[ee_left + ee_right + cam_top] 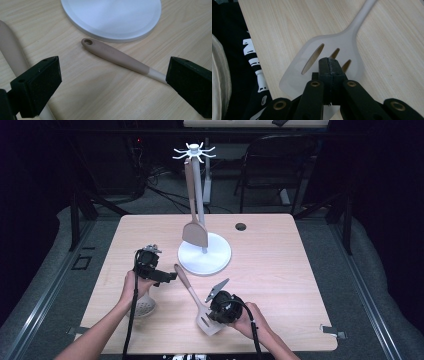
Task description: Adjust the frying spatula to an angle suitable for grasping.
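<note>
**Slotted spatula flat on the table, right claw closed over its blade**

We've got the slotted spatula lying on the table, handle end just beside the stand's round base. Our right gripper hangs over the slotted blade with its jaws pressed together and nothing between them. Our left gripper sits spread wide, spatula handle lying between its jaws, untouched. Another spatula hangs on the stand.
</note>
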{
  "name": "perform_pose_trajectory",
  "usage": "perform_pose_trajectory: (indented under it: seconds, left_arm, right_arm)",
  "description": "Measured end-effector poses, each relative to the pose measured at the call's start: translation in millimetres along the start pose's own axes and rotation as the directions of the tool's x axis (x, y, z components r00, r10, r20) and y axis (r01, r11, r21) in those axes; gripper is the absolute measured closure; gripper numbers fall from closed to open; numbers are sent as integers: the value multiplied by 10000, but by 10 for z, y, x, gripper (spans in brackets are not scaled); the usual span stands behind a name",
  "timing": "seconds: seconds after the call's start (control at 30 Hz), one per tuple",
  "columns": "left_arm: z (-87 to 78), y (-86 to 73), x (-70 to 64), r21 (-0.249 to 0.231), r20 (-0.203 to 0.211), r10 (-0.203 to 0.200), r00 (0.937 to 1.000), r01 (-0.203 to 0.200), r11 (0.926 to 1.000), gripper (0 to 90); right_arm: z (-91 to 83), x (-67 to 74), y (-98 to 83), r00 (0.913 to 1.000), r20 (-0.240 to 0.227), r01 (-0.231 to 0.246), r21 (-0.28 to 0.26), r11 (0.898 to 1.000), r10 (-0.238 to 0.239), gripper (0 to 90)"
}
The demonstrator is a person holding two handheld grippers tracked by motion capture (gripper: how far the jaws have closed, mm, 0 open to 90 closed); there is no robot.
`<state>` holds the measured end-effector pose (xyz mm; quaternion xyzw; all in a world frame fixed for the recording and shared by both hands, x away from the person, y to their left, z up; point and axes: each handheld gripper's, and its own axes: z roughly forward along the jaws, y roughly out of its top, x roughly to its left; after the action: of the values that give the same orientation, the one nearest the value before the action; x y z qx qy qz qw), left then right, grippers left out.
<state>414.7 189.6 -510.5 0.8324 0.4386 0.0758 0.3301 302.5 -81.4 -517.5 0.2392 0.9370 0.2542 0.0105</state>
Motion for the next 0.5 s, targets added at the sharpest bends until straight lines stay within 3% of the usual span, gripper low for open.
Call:
perform_pose_trajectory:
  seconds: [0.17,0.5]
  left_arm:
    - [32,-6,-41,142,-90,138,9999,-137,9998,1]
    - [131,-50,-153,551,132,317,9994,-324,9980,3]
  right_arm:
    - [45,10,-7,9999,-152,-12,238,9997,16,900]
    - [180,15,-35,9994,-339,27,694,9976,-4,900]
